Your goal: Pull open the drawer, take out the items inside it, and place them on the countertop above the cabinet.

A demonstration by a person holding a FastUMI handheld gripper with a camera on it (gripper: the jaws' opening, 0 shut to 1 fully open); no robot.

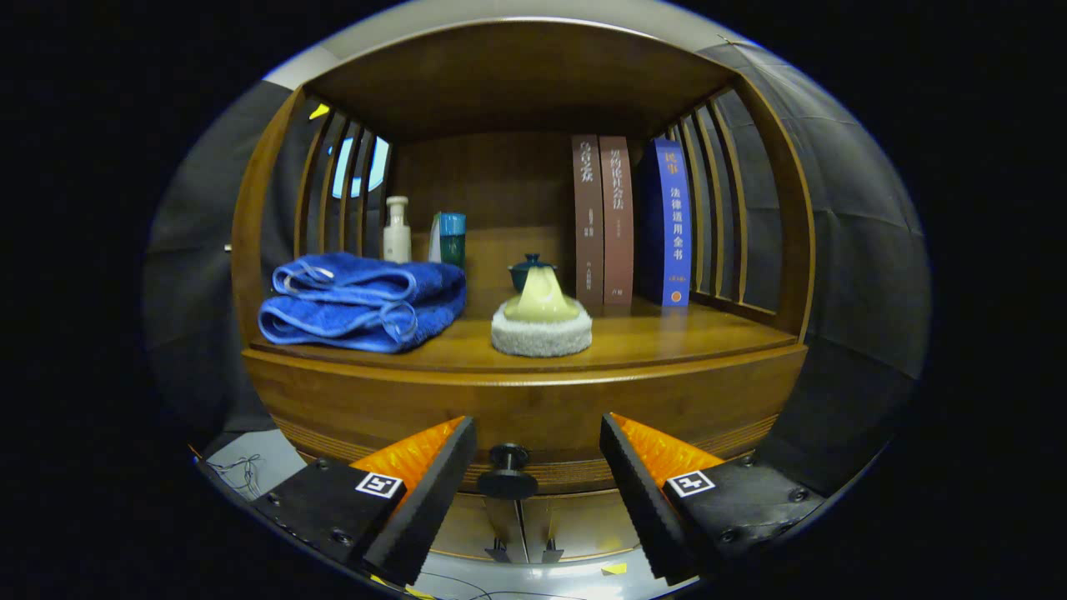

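At the left of the frame, on the countertop (650, 337) of the brown wooden cabinet, lies a folded blue terry towel (363, 302), with a small cream-coloured bottle (397, 230) and a teal cylindrical container (451, 237) standing behind it against the back panel. Toward the centre of the frame sits a pale yellow cone-shaped piece on a round white fleecy pad (541, 321), and just behind it a small dark teal lidded pot (530, 270). To the right of these, three upright books stand side by side: two brown hardbacks (603, 221) and a blue one (670, 223), near the slatted side of the cabinet. Below the countertop, in the lower middle of the frame, the curved wooden drawer front (533, 417) spans the cabinet, and its small dark round knob (508, 472) sticks out toward the camera. The hand-held gripper (530, 492) is spread wide, its two fingers standing well apart, and the knob sits between them, nearer the left finger (425, 500) than the right finger (638, 496), with neither touching it. The drawer front appears flush with the cabinet, so the drawer is not yet pulled out.
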